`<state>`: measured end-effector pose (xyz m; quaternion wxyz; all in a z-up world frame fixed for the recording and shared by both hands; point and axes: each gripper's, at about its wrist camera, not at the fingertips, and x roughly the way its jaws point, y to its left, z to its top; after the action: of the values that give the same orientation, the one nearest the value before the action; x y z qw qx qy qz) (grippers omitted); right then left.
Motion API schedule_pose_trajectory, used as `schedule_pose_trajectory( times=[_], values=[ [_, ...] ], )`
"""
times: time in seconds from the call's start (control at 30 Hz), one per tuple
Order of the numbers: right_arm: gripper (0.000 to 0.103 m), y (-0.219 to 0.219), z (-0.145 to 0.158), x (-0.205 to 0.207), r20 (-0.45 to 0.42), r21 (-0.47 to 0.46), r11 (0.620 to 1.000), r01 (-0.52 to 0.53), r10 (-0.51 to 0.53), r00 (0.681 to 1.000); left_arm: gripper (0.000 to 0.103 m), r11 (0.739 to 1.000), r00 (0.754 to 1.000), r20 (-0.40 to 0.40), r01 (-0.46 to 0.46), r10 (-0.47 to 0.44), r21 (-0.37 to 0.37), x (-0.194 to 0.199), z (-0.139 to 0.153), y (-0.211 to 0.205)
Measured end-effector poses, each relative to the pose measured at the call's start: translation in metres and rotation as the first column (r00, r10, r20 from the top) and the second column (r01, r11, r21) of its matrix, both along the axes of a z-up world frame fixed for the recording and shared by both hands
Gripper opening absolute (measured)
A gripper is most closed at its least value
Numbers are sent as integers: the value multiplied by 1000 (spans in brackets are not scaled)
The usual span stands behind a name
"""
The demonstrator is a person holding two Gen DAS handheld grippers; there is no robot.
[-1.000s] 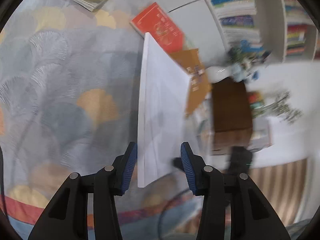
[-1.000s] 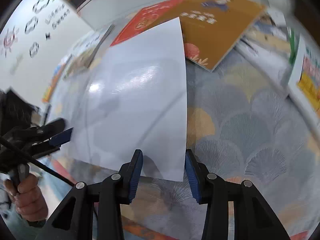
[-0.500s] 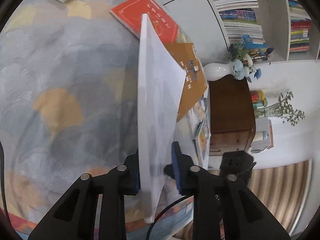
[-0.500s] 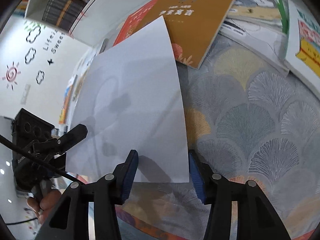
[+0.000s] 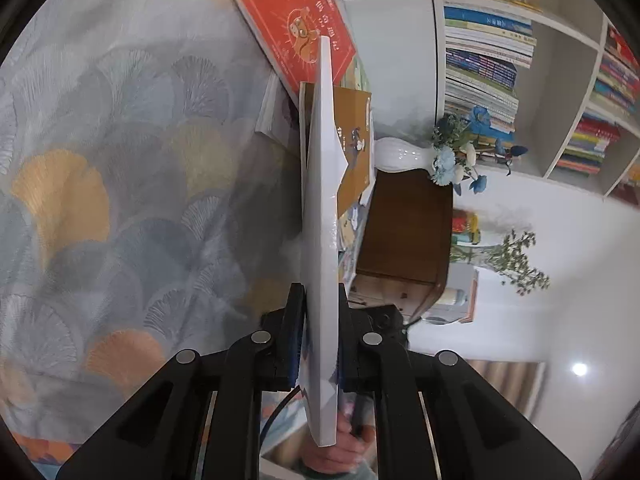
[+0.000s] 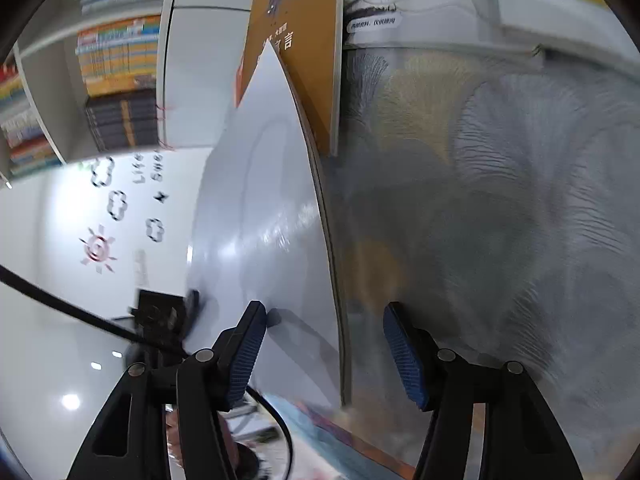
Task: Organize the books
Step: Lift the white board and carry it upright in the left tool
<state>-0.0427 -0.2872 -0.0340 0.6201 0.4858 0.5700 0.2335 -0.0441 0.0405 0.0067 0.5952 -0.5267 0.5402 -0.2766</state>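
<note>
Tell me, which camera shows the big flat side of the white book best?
The right wrist view. There the white book turns its broad, shiny cover toward the camera, standing between the open jaws of the right hand-held gripper. The left wrist view shows the white book only edge-on, pinched in the left hand-held gripper.

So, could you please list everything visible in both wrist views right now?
white book: one, white, on edge, clamped in the left gripper
red book: one, red, flat on the cloth
brown book: one, ochre, behind the white book
patterned cloth: one, grey-blue and yellow, under the books
bookshelf: one, white, full of books
vase: one, white, blue flowers, on the brown cabinet
left gripper: black, shut on the white book
right gripper: black, jaws just opening, pads off the book's edge
</note>
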Motion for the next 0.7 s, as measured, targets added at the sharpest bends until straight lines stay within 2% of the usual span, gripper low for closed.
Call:
schedule_pose_trajectory(
  times=[0.07, 0.1, 0.13, 0.23, 0.3, 0.33, 0.4, 0.53, 0.6, 0.7],
  values=[
    [59, 5, 0, 5, 15, 36, 999, 7, -7, 1000, 9, 1000, 1000, -15, 7, -7, -5, 1, -3, 0],
    [52, 7, 1, 8, 23, 25, 1000, 10, -10, 1000, 9, 1000, 1000, -15, 16, -16, 26, 2, -3, 0],
    [49, 12, 6, 10, 35, 10, 1000, 9, -9, 999, 8, 997, 1000, -9, 23, -22, 69, 2, -2, 0],
    [43, 22, 27, 10, 96, -153, 988, -33, 48, 994, 8, 977, 997, 21, 63, -69, 203, 4, 8, -4],
    [43, 33, 43, 7, 137, -259, 964, -62, 100, 985, 11, 945, 991, 64, 93, -119, 313, 4, 21, -10],
    [43, 40, 52, 6, 153, -312, 947, -75, 127, 980, 11, 919, 983, 96, 109, -156, 379, 3, 32, -16],
    [43, 54, 68, 3, 181, -409, 908, -93, 181, 967, 12, 875, 967, 139, 127, -214, 466, 1, 47, -22],
    [43, 78, 94, -9, 225, -544, 834, -92, 250, 942, 13, 808, 930, 195, 151, -311, 569, -5, 72, -26],
    [43, 92, 108, -20, 249, -617, 782, -86, 298, 922, 15, 759, 901, 216, 166, -376, 629, -10, 85, -25],
    [43, 114, 126, -35, 270, -664, 743, -83, 343, 900, 16, 726, 871, 240, 175, -429, 665, -15, 98, -15]
  ],
)
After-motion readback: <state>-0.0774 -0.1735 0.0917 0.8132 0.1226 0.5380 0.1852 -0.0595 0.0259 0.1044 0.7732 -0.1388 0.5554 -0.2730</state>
